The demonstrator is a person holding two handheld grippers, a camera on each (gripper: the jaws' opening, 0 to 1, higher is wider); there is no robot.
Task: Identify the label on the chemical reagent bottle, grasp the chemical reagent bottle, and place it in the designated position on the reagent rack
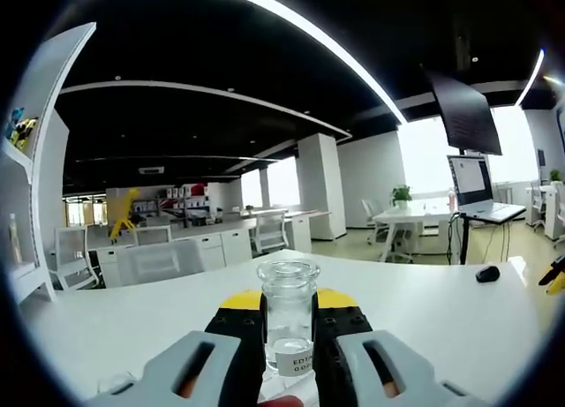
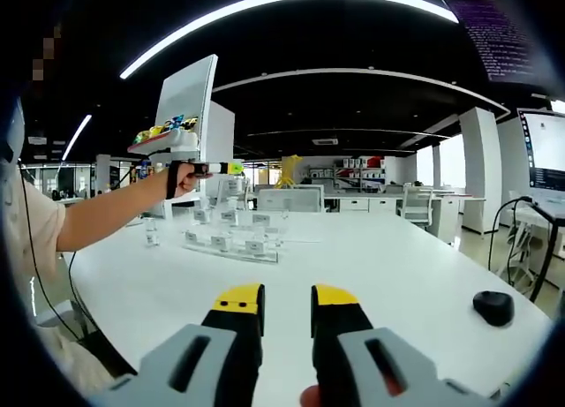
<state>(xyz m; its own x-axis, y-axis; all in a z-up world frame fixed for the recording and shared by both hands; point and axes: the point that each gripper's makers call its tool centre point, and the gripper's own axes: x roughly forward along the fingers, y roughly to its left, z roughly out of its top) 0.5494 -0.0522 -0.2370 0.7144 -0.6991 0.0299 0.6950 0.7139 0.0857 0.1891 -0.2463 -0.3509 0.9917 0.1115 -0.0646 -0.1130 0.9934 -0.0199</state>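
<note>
**Ana:** Left gripper view had the left gripper [image 1: 289, 336] clenched on the chemical reagent bottle [image 1: 288, 314], its yellow-tipped fingers [image 1: 239, 323] pressing both sides of the clear glass. The bottle stood upright, lifted above the white counter [image 1: 424, 314], with its label facing the camera; I could read only the first letters, "ED".

**Ben:** And the other one?

**Ana:** In the right gripper view the right gripper [image 2: 287, 323] was released, its fingers apart with nothing between them, hovering over the counter. Farther off, the left gripper [image 2: 207, 169] showed in a person's hand [image 2: 183, 179], held above the reagent rack [image 2: 231, 241], a clear rack with small labelled slots.

**Ben:** So what could have gone wrong from there?

**Ana:** As I judged it, the glass was smooth and the fingers gripped low on the body, so a quick tilt might have let it slip or swing. The rack's slots sat close together with other small bottles near, and coming down off-line could have knocked a neighbour. The rack labels were too small to read, so a wrong slot was also a risk.
</note>
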